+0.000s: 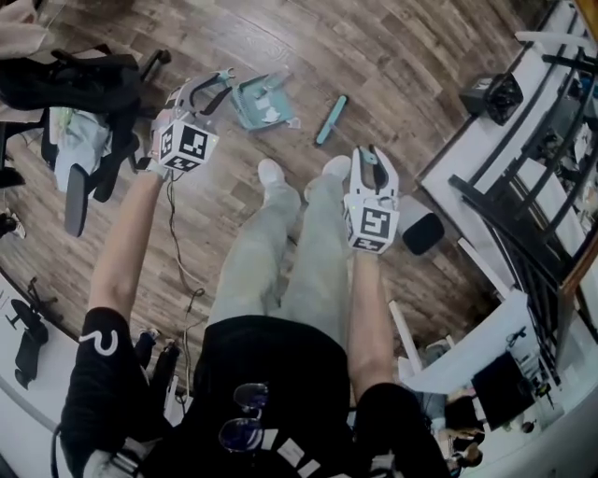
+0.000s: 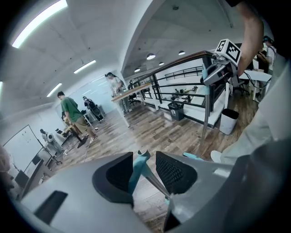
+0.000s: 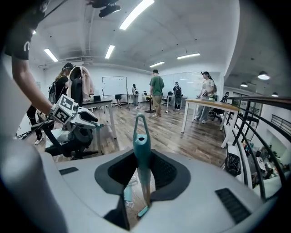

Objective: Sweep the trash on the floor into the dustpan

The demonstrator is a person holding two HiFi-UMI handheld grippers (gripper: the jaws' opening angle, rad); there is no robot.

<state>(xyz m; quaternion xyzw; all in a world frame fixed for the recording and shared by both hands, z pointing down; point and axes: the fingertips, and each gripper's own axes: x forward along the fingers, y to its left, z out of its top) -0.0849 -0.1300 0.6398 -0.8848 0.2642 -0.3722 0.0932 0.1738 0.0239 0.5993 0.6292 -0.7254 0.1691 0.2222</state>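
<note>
Left gripper (image 1: 211,91) is clamped on the dustpan handle (image 2: 137,167), right gripper (image 1: 372,161) on the broom handle (image 3: 141,145); only the head view shows the dustpan (image 1: 254,93), holding paper scraps (image 1: 269,114), and the broom head (image 1: 331,120) down on the wooden floor (image 1: 392,56)

Open-plan office, busy floor.
Whiteboard (image 3: 114,85) on the far wall, people (image 3: 157,88) standing round long desks (image 3: 209,103), strip lights (image 3: 136,11) overhead, wood floor (image 1: 374,56), railing (image 2: 182,68) along one side.
</note>
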